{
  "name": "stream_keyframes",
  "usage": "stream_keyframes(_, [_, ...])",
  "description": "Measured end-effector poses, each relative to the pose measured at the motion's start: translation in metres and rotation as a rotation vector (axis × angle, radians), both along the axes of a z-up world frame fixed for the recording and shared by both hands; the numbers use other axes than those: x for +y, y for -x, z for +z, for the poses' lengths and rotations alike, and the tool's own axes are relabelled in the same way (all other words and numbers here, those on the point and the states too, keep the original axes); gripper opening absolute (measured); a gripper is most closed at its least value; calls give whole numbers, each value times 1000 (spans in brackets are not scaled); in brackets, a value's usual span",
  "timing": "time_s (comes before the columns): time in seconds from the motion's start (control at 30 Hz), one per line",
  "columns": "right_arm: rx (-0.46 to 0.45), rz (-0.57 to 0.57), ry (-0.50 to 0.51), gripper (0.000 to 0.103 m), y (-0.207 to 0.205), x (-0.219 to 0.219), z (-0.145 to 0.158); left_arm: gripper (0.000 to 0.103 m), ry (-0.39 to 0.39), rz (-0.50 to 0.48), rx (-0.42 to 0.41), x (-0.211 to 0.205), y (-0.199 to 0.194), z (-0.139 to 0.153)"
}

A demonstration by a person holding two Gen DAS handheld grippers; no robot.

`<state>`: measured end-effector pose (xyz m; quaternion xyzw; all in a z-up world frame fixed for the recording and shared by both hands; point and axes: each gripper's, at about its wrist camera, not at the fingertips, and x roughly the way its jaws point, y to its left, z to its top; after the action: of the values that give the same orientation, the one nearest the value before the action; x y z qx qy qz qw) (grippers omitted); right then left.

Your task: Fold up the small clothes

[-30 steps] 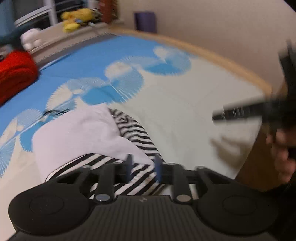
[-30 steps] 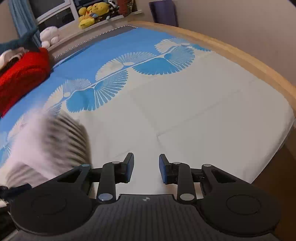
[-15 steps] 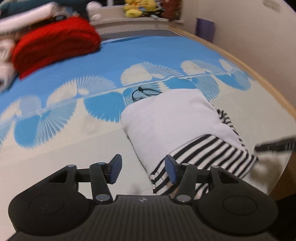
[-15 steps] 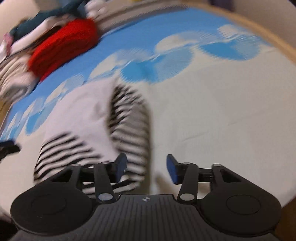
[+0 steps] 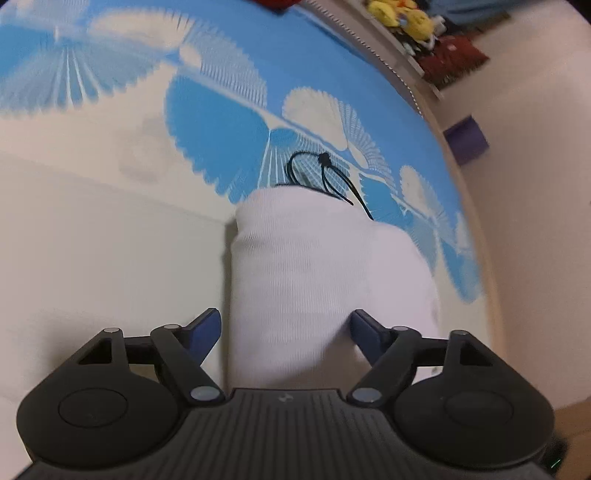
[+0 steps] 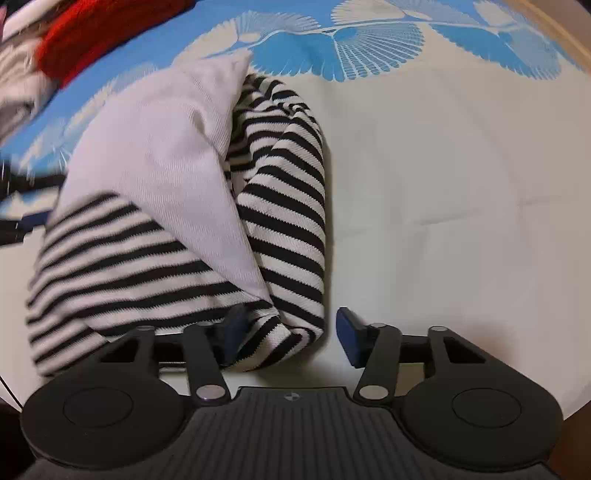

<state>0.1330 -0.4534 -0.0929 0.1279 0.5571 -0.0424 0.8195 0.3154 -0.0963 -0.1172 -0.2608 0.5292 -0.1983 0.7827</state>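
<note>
A small garment lies folded on the bed, white cloth (image 6: pixel 155 147) over black-and-white stripes (image 6: pixel 288 206). In the left wrist view only its white part (image 5: pixel 314 280) shows, with a black cord (image 5: pixel 325 173) at its far end. My left gripper (image 5: pixel 285 328) hangs low over the white cloth with its jaws opening wide; the cloth lies between them, not pinched. My right gripper (image 6: pixel 292 328) is at the striped end and its jaws are closing. The striped fold sits between them, against the left finger (image 6: pixel 236 328), while the right finger stands clear of it.
The bedspread (image 6: pixel 461 166) is cream near me and blue with white fan shapes farther off. A red knit pile (image 6: pixel 92 44) lies at the far left. Yellow plush toys (image 5: pixel 406 18) sit on a ledge, a purple object (image 5: pixel 467 140) stands by the wall, and a wooden bed edge (image 5: pixel 476 221) runs along the right.
My left gripper swung from the striped end round to the white end, rolled, sank closer and spread its jaws. My right gripper came across and down onto the striped end.
</note>
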Motion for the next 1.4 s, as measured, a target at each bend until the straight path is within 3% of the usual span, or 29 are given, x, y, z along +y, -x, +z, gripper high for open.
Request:
stream_keyframes(0.03, [4, -2, -1, 26, 0, -1, -1, 84, 25, 6, 18, -2, -4, -5])
stream_keyframes(0.07, [14, -8, 6, 5, 0, -2, -2, 87, 47, 10, 32, -3, -8, -11])
stream_keyframes(0.1, [27, -10, 22, 0, -2, -2, -3, 87, 58, 15, 39, -5, -10, -16])
stream_keyframes(0.23, [24, 2, 5, 0, -2, -1, -3, 85, 87, 36, 73, -11, -17, -31])
stream_keyframes(0.37, [4, 30, -2, 0, -2, 9, 1, 45, 32, -25, 9, -15, -13, -14])
stream_keyframes(0.47, [2, 54, -17, 0, -4, 17, 2, 40, -12, -50, -41, -6, -7, 7])
stream_keyframes(0.73, [-104, 342, -210, 0, 5, 86, 23, 41, -140, -50, -83, 73, 0, 46])
stream_keyframes(0.8, [-105, 381, -218, 0, 7, 98, 26, 57, -176, -20, -79, 94, 3, 50])
stream_keyframes(0.87, [-101, 407, -210, 0, 8, 107, 27, 66, -264, 32, -72, 110, 8, 54])
stream_keyframes(0.9, [-98, 409, -201, 0, 7, 109, 28, 66, -295, 29, -76, 114, 12, 58])
stream_keyframes(0.97, [-100, 392, -188, 0, 5, 109, 31, 66, -329, -15, -82, 118, 22, 73])
stream_keyframes(1.03, [-129, 335, -180, 0, 2, 102, 37, 66, -366, -66, -148, 121, 40, 97])
stream_keyframes(1.13, [-214, 219, -198, 5, -4, 91, 52, 66, -430, -112, -226, 121, 71, 120])
stream_keyframes(1.23, [-298, 167, -274, 12, -5, 91, 66, 58, -440, -98, -246, 127, 102, 114])
stream_keyframes(1.3, [-310, 174, -285, 38, -11, 100, 63, 33, -464, -87, -182, 127, 115, 94])
stream_keyframes(1.33, [-305, 186, -276, 43, -13, 108, 59, 28, -507, -86, -128, 126, 120, 86])
stream_keyframes(1.4, [-263, 212, -237, 47, -14, 128, 46, 27, -574, -92, -147, 122, 127, 86])
